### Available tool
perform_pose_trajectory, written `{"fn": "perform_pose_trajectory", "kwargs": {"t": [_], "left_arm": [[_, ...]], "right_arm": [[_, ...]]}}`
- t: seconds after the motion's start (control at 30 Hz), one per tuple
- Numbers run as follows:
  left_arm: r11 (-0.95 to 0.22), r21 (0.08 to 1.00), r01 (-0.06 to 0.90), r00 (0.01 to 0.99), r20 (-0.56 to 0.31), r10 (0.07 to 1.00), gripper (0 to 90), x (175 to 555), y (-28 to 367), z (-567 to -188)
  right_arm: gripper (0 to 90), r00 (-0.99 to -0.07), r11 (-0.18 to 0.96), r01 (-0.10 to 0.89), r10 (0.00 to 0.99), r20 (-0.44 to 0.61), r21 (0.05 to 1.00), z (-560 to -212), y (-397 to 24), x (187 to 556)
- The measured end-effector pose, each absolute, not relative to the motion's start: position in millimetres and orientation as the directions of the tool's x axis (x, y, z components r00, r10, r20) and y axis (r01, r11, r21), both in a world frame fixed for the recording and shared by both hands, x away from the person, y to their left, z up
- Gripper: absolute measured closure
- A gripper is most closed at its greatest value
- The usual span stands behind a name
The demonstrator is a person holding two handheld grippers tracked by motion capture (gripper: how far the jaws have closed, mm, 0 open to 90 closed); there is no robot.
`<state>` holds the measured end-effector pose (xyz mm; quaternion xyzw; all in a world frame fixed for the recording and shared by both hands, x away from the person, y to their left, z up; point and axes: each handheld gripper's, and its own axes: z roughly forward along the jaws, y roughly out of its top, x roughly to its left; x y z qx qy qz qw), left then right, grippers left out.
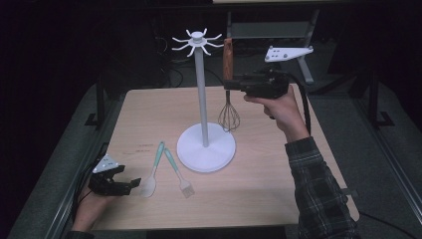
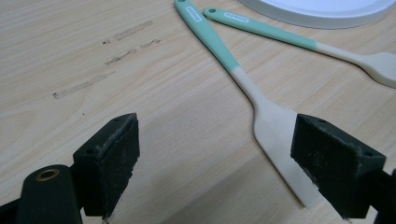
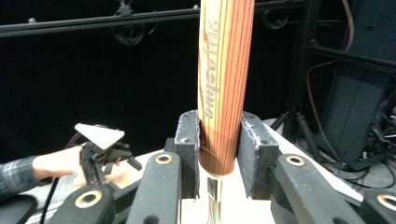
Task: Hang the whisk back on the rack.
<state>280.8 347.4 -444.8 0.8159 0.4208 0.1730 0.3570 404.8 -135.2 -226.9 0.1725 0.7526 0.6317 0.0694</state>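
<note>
The right hand-held gripper (image 1: pixel 230 84) is clamped on the lower end of the wooden handle of a whisk (image 1: pixel 228 94), which it holds upright above the table (image 1: pixel 278 189), wire loops down, just to the right of the pole of a white hanging stand (image 1: pixel 203 99) and a little lower than its crown of hooks. In the right gripper view the jaws press the handle (image 3: pixel 224 88) from both sides just above the metal neck. The whisk looks light and stiff in the handle but springy in its thin wires, so the wood is the sensible place to hold it; smooth wood could twist between the pads if bumped, and I cannot see a loop or hole at its top end for hanging. The hooks are thin and closely spaced, and the pole stands close by, so the wires could knock it. The left hand-held gripper (image 1: pixel 130 186) rests low at the near left corner with its jaws apart and empty, next to the pale blade of a spatula (image 2: pixel 243 79) with a green handle; a brush (image 2: pixel 299 42) with a matching handle lies beside it, near the stand's round base (image 1: pixel 206 149).
</note>
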Motion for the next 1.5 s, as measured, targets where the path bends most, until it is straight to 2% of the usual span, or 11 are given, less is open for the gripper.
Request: {"fn": "perform_pose_trajectory", "kwargs": {"t": [0.3,0.57,1.1,1.2,1.23,1.33,1.4,1.47,1.5], "left_arm": [[-0.383,0.731,0.565,0.581,-0.024,0.813,15.3,280,349,-445],[-0.378,0.732,0.567,0.58,-0.029,0.814,15.3,280,347,-445],[-0.383,0.729,0.567,0.581,-0.025,0.814,15.3,280,348,-445],[-0.384,0.729,0.566,0.583,-0.025,0.812,15.3,281,348,-445],[-0.384,0.729,0.566,0.583,-0.025,0.812,15.3,281,348,-445],[-0.385,0.73,0.565,0.586,-0.026,0.81,15.5,281,348,-444],[-0.386,0.73,0.564,0.589,-0.028,0.808,16.2,281,348,-444],[-0.38,0.732,0.565,0.588,-0.034,0.808,16.3,281,347,-444],[-0.382,0.73,0.567,0.588,-0.034,0.808,16.8,281,347,-443]], "right_arm": [[71.0,-0.949,0.17,0.194,0.284,0.141,0.966,-226,-128,413],[71.1,-0.965,0.218,0.164,0.238,0.111,0.962,-226,-117,404],[69.5,-0.959,0.229,0.172,0.263,0.109,0.958,-227,-109,406],[65.3,-0.955,0.233,0.176,0.277,0.108,0.957,-227,-110,405],[61.2,-0.953,0.229,0.176,0.284,0.107,0.957,-227,-112,403],[58.5,-0.95,0.233,0.175,0.294,0.102,0.957,-228,-114,401],[50.5,-0.94,0.239,0.179,0.327,0.094,0.954,-231,-117,398],[48.2,-0.936,0.243,0.179,0.339,0.089,0.953,-233,-118,396],[43.8,-0.927,0.254,0.18,0.368,0.077,0.95,-238,-121,394]]}}
